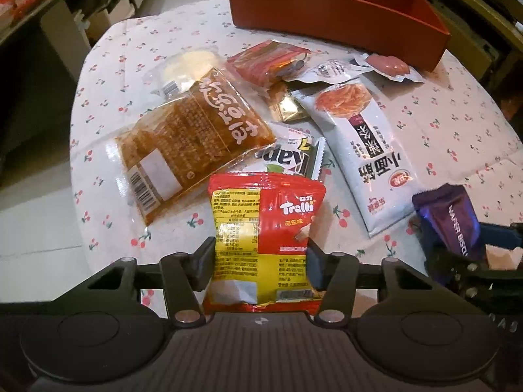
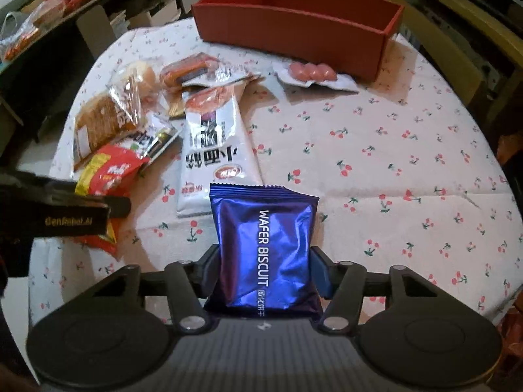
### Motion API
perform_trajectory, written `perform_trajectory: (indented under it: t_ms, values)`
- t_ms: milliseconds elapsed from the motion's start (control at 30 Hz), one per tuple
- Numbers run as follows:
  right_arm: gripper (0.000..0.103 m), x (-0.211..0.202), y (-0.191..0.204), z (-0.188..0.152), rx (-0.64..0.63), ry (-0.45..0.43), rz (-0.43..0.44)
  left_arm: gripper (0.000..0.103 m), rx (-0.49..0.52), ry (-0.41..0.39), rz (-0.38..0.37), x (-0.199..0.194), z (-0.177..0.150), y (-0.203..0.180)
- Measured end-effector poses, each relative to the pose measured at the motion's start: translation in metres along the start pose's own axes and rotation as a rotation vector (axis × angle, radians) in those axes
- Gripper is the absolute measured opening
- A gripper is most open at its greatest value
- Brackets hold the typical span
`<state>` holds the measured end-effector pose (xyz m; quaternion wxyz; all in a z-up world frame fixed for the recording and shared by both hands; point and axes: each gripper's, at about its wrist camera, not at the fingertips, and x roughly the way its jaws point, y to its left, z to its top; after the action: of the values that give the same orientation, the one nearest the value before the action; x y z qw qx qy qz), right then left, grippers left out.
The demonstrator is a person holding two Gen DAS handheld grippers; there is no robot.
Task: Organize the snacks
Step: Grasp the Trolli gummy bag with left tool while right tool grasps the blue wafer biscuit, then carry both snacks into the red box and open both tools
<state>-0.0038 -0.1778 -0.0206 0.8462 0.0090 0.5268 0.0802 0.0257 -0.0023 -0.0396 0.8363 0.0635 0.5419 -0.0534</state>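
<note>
We have a packet in each gripper. The left gripper (image 1: 261, 258) is clamped on the red candy bag (image 1: 266, 238), its pads pressing the bag's two sides, and the right gripper (image 2: 266, 271) is clamped the same way on the blue wafer biscuit pack (image 2: 266, 251). Both packs stand upright between the jaws, near the front edge of the counter (image 2: 392, 150), and seem to be just clear of the cloth.

The red box (image 2: 294, 26) sits at the far edge, and it looks empty from here. We judge the step in hand to be carrying both packets over to it. To do that well we should keep the squeeze steady, since both wrappers are slick and puffy, and lift high enough to pass over the loose snacks: the white noodle packet (image 2: 214, 143), the bread bag (image 1: 193, 137) and the sausage pack (image 2: 313, 72) lying just before the box.

Both grippers point steeply down at the counter, side by side, the left one close to the right.
</note>
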Motion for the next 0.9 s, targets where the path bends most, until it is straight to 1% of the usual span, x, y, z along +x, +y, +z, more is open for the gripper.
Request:
perform_trajectory:
  t_ms: [133, 200, 267, 333, 467, 700, 900]
  values:
    - [0.069, -0.021, 0.001, 0.007, 0.007, -0.064, 0.015, 0.06, -0.021, -0.001, -0.015, -0.014, 0.0, 0.001]
    - [0.069, -0.028, 0.0, 0.012, 0.018, -0.095, 0.024, 0.059, -0.023, -0.017, -0.044, -0.025, 0.007, -0.001]
    - [0.069, -0.027, -0.001, 0.019, 0.03, -0.099, 0.03, 0.059, -0.005, -0.052, -0.073, -0.034, 0.012, -0.005]
    - [0.069, -0.023, -0.002, 0.026, 0.03, -0.093, 0.037, 0.059, 0.009, -0.075, -0.076, -0.037, 0.02, -0.008]
    - [0.069, -0.015, -0.007, 0.046, 0.054, -0.099, 0.043, 0.059, 0.011, -0.077, -0.099, -0.029, 0.047, -0.01]
    - [0.069, -0.008, -0.028, 0.099, 0.106, -0.151, 0.04, 0.059, 0.022, -0.133, -0.12, -0.028, 0.102, -0.02]
    - [0.069, 0.002, -0.048, 0.144, 0.146, -0.187, 0.019, 0.059, 0.011, -0.165, -0.131, -0.013, 0.154, -0.026]
